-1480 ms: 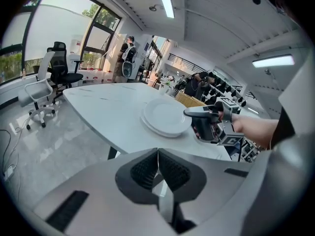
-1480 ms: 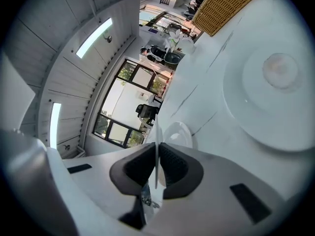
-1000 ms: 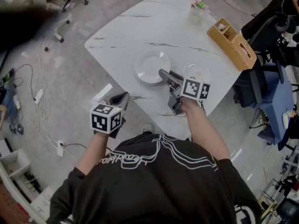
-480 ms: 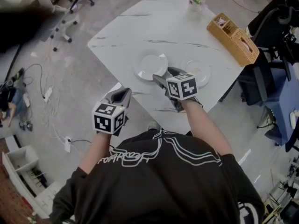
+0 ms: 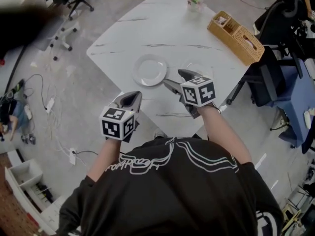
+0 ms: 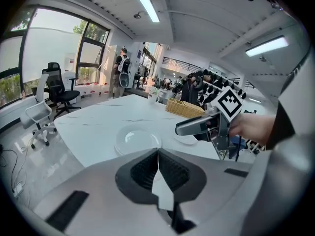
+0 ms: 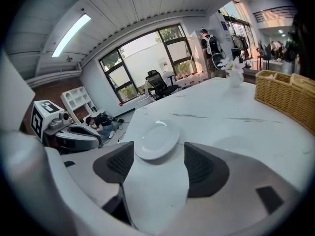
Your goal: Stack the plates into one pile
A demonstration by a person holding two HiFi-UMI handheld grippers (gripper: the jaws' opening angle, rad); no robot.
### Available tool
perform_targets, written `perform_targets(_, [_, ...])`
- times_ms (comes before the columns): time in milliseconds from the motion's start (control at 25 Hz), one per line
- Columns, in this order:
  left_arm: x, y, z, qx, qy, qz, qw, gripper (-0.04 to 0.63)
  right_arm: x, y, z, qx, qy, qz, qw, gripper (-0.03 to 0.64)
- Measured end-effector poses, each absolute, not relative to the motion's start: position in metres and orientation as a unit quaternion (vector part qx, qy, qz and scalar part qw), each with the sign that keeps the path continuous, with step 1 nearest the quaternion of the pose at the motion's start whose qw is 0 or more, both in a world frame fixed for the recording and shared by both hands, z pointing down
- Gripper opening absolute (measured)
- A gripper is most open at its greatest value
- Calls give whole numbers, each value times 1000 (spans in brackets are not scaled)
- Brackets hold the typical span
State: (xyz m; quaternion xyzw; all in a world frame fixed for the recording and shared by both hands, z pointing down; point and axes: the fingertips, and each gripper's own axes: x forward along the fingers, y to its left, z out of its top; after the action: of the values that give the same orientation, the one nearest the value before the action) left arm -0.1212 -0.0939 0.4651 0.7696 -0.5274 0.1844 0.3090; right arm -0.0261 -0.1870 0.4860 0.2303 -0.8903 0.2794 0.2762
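Lies flat and face up on the table [image 5: 162,23], round, without long axis: white plate [image 5: 150,70]. Sits just ahead of right gripper [image 5: 174,76], jaws spread, just been opening, nothing between; farther beyond left gripper [image 5: 130,96], clenched empty.

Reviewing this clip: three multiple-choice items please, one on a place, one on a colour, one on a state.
1. The wicker basket stands: A) along the table's right edge in the head view; B) on the floor; C) on a chair.
2. The plate nearest the left hand-held gripper is: A) blue; B) white; C) black.
3. The right hand-held gripper's jaws are: A) shut on a plate; B) apart, nothing between; C) shut, empty.
Key: 1 A, it lies by that edge; 2 B, it shows white; 3 B, the jaws have just been opening and stand apart, the plate lying beyond them.
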Motion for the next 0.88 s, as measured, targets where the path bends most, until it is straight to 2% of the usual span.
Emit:
perform_targets(440, [-36,-136,465,814,-456,218,287,23,107,-209,489,320,-855,295,284,332])
perform_targets(880, [30,-180,480,838,-394,272,263,25,169,-212,523,342,-823,343,297,331])
